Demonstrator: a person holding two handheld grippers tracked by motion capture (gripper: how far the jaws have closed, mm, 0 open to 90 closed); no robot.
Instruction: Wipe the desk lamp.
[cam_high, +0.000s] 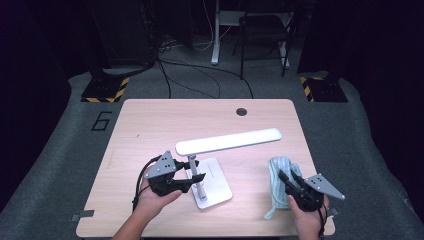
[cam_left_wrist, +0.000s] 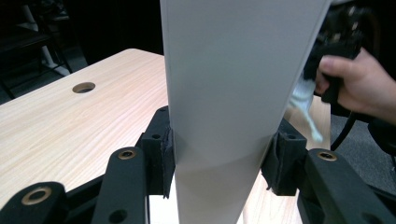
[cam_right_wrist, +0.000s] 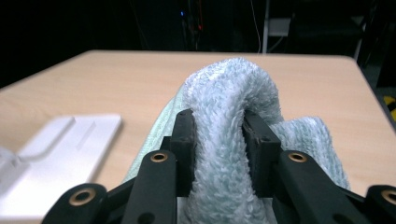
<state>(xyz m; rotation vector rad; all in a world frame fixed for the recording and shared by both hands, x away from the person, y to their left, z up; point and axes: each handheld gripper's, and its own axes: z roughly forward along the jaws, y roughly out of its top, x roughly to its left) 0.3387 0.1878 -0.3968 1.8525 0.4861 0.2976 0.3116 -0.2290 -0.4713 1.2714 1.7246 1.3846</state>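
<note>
Dark floor mats and cables surround a light wooden table (cam_high: 150, 125) with a round grommet hole (cam_high: 241, 111) near its far edge. A white desk lamp (cam_high: 227, 140) stands on the near middle of the table, its flat base (cam_high: 216, 182) under a long horizontal head. The left gripper (cam_high: 197, 177) is closed on the lamp's upright post (cam_high: 192, 165); in the left gripper view both pads press against the white lamp body (cam_left_wrist: 224, 93). The right gripper (cam_high: 287, 179) sits at the near right of the table, its jaws pinching a raised fold of a pale blue-green towel (cam_right_wrist: 229, 107) whose remainder lies on the tabletop.
</note>
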